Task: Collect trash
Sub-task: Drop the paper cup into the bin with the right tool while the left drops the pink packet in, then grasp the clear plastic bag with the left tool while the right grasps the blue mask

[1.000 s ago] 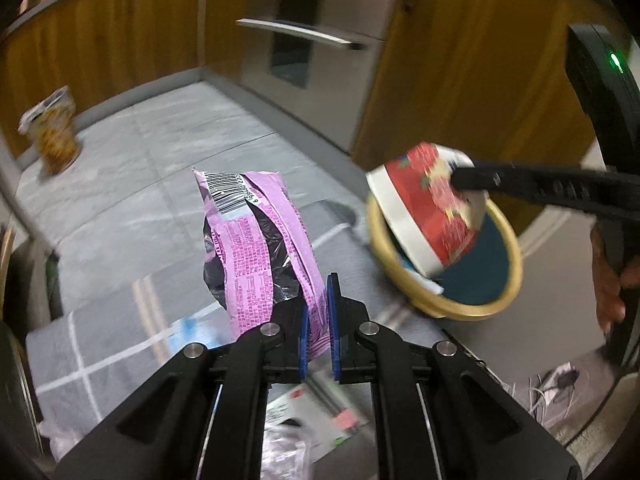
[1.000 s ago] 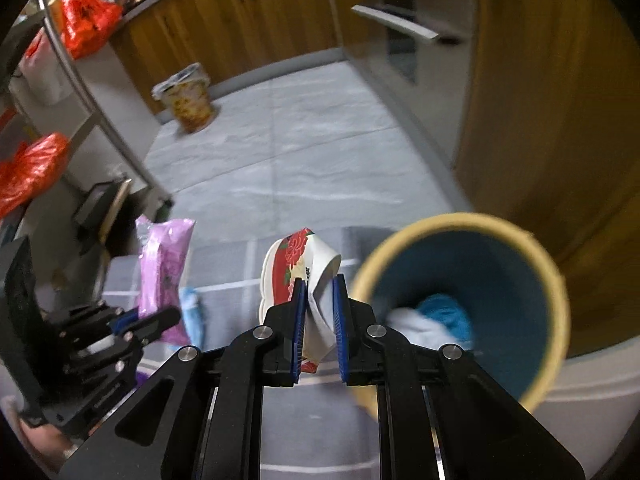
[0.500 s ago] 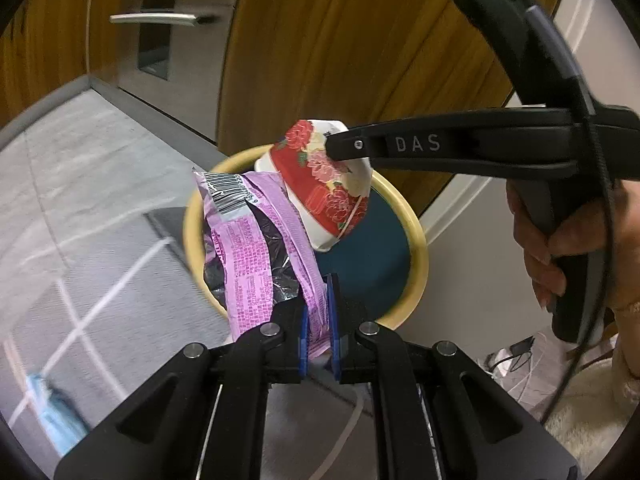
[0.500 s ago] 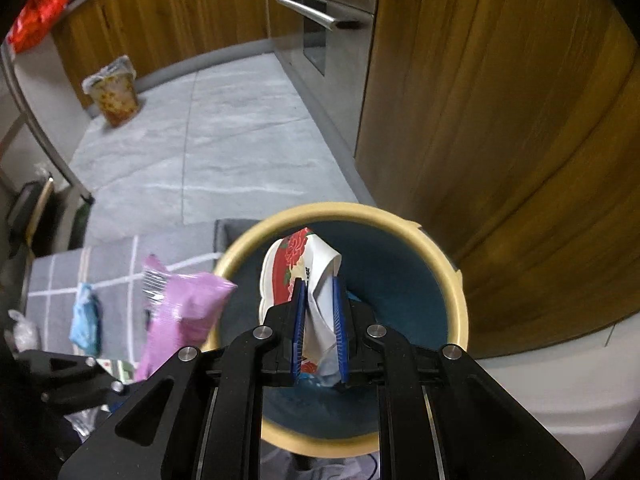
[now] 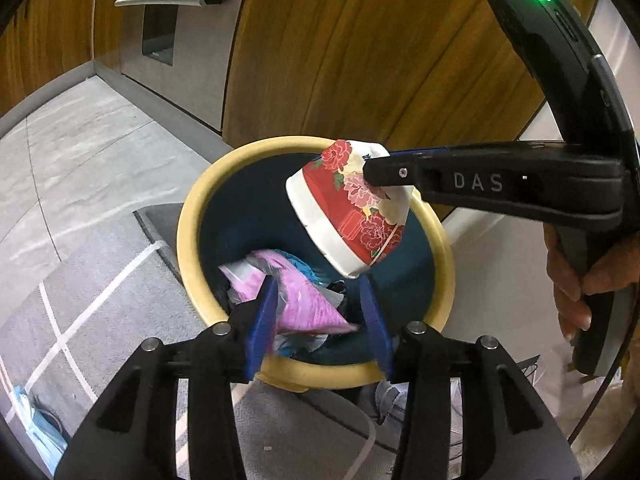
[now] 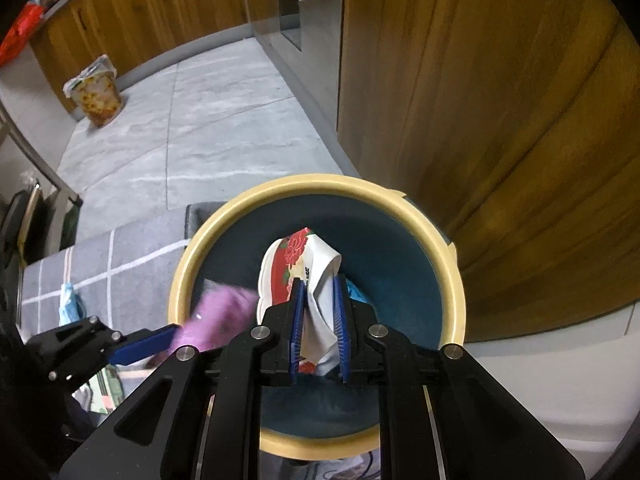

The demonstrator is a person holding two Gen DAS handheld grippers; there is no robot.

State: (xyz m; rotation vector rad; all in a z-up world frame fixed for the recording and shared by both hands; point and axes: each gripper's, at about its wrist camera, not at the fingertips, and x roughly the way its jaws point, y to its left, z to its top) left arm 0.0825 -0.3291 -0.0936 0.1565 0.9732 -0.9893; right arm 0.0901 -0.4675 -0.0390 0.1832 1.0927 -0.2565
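Observation:
A round bin (image 5: pixel 188 216) with a cream rim and dark teal inside stands on the floor; it also shows in the right wrist view (image 6: pixel 452 268). My left gripper (image 5: pixel 318 300) is open above the bin's near rim. The pink snack wrapper (image 5: pixel 304 304) lies loose inside the bin between my blue pads, blurred in the right wrist view (image 6: pixel 220 316). My right gripper (image 6: pixel 318 292) is shut on a crushed red floral paper cup (image 6: pixel 288 268) and holds it over the bin's mouth; the cup also shows in the left wrist view (image 5: pixel 348 216).
Wooden cabinets (image 6: pixel 500 100) and a steel appliance door with a handle (image 5: pixel 168 0) stand behind the bin. A grey checked mat (image 5: pixel 80 292) lies left of it with a blue scrap (image 6: pixel 68 304) on it. A printed cup-shaped bin (image 6: pixel 96 96) stands far across the floor.
My left gripper has opened and let go of the pink wrapper, which has dropped into the bin. My right gripper has stayed shut on the cup over the bin.

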